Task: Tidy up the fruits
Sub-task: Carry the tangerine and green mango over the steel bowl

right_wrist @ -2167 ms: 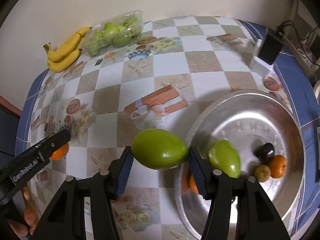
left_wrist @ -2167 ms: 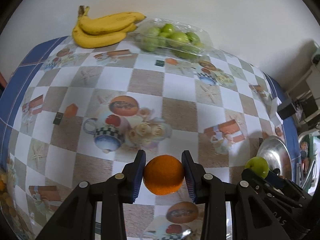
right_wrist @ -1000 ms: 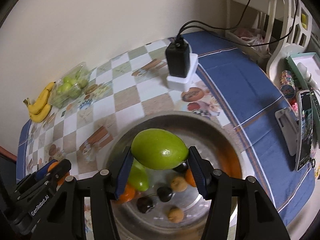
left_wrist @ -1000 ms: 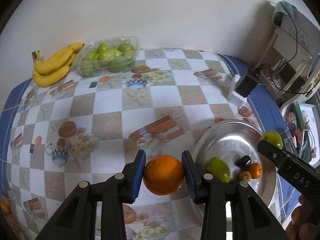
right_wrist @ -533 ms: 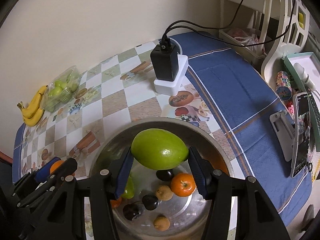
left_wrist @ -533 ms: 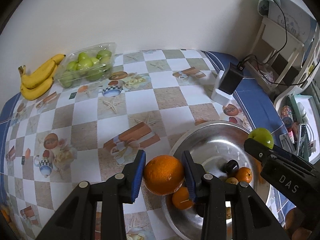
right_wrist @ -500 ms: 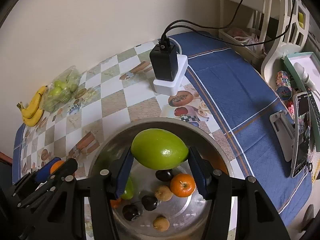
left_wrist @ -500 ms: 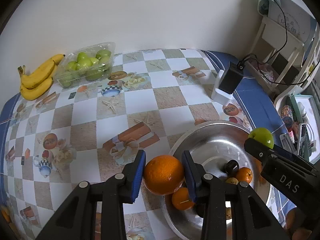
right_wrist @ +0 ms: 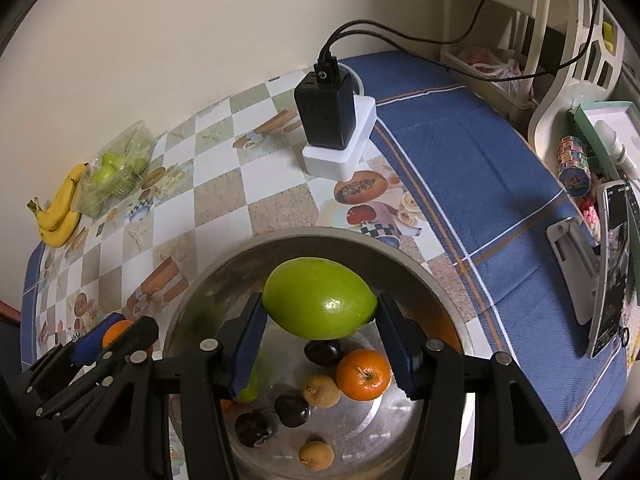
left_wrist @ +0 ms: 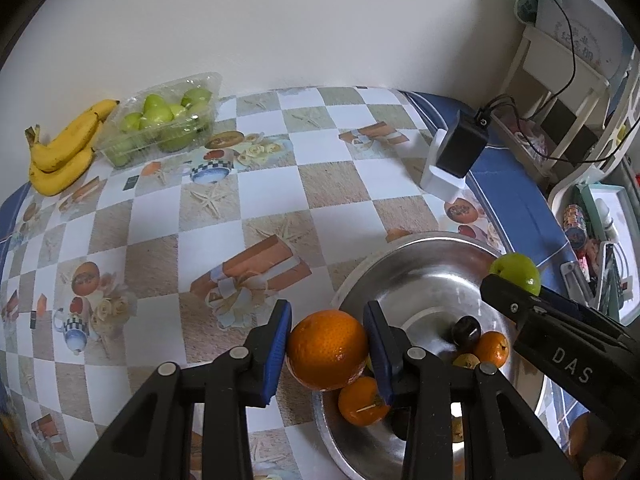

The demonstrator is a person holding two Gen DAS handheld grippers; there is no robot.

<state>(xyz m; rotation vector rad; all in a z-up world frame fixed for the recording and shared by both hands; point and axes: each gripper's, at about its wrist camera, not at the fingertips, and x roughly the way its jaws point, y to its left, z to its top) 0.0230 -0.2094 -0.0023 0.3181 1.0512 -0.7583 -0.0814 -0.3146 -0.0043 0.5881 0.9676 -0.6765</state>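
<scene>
1. Left wrist view: the left gripper [left_wrist: 327, 350] has its fingers [left_wrist: 276, 342] clamped on an orange [left_wrist: 327, 349], one blue pad on each side, the fruit held over the bowl's [left_wrist: 416, 264] rim at 9 o'clock.
2. Inside that steel bowl, a smaller orange [left_wrist: 362, 400] sits just below the held one; a dark plum [left_wrist: 466, 330], a mandarin [left_wrist: 493, 349] and a small brown fruit [left_wrist: 466, 360] lie near the middle.
3. At 3 o'clock of this view the right gripper's black arm enters, with a green mango [left_wrist: 516, 273] showing at its tip.
4. Right wrist view: the right gripper [right_wrist: 320, 320] is clamped on the green mango [right_wrist: 320, 304], which hangs above the bowl [right_wrist: 400, 258].
5. Below it lie a mandarin [right_wrist: 363, 374], dark plums [right_wrist: 292, 410] and small brown fruits [right_wrist: 321, 390]; another green fruit [right_wrist: 250, 390] shows partly behind the left pad.
6. Far across the table [left_wrist: 256, 200], at 10 o'clock, bananas [left_wrist: 64, 148] lie touching a clear tray of green fruit [left_wrist: 164, 120].
7. A black charger [right_wrist: 326, 114] stands on a white base at 12 o'clock of the bowl.
</scene>
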